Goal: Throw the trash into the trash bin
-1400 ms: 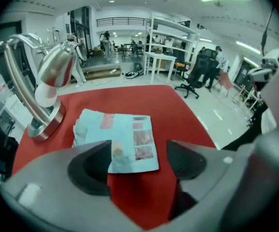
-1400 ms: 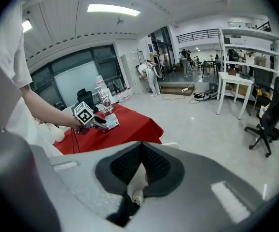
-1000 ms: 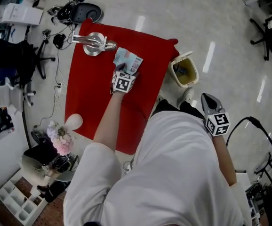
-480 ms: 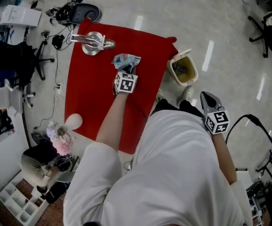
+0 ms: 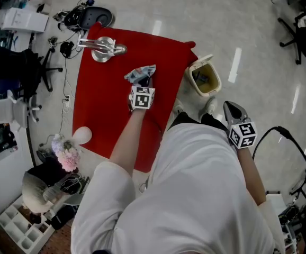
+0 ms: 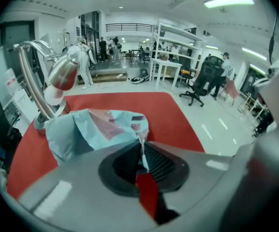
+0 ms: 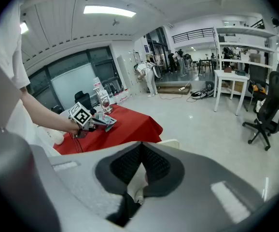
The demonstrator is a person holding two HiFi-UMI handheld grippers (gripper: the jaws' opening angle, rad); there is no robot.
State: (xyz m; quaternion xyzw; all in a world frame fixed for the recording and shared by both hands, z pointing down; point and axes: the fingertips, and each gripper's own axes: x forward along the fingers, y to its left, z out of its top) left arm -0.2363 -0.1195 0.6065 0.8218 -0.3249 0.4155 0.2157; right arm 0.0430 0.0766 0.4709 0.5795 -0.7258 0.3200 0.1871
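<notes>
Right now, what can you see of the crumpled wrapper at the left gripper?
The wrapper is a crumpled packet, pale blue with pink and dark patches, looking like plastic film. One edge is pinched in the left gripper, whose jaws have just been closing on it. It sticks out ahead of the jaws above the red cloth, apparently clear of it.

Red cloth point(image 5: 100, 102) lies bare between faucet point(image 5: 102, 47) and bin point(image 5: 201, 63).
</notes>
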